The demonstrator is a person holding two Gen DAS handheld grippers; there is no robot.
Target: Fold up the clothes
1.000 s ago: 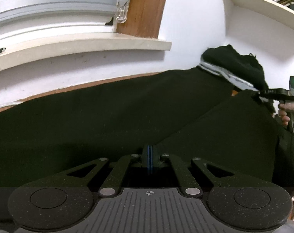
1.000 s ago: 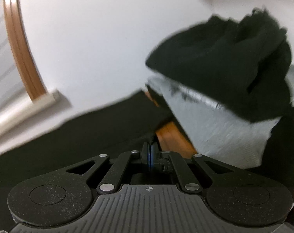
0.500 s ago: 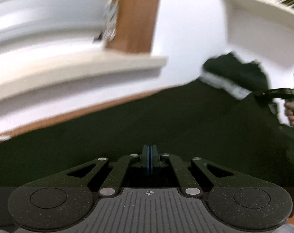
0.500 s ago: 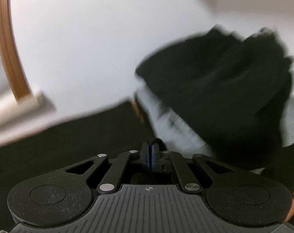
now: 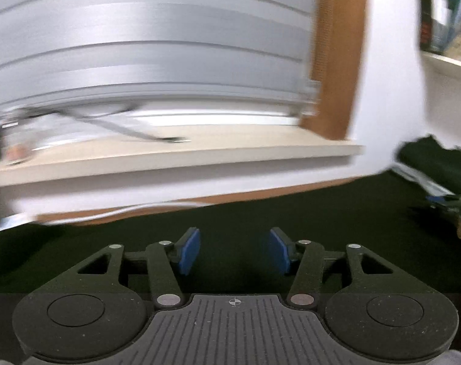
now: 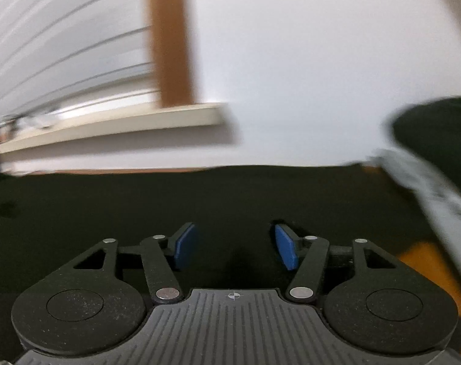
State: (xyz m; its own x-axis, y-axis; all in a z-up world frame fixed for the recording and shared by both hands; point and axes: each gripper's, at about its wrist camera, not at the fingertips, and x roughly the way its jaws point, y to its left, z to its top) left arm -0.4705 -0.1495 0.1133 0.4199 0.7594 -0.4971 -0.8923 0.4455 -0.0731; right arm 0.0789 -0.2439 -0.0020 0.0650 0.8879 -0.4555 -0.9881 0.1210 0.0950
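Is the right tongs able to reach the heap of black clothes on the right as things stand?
Probably yes. The right tongs are open and empty above the spread black garment, and nothing stands between them and the black clothes heap.

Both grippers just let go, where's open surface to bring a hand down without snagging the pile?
Free: the flat stretch of the black garment ahead of the open right gripper and the open left gripper, bordered behind by the white wall and the windowsill. Crowded: the right end, where the heaped clothes sit over a grey item.
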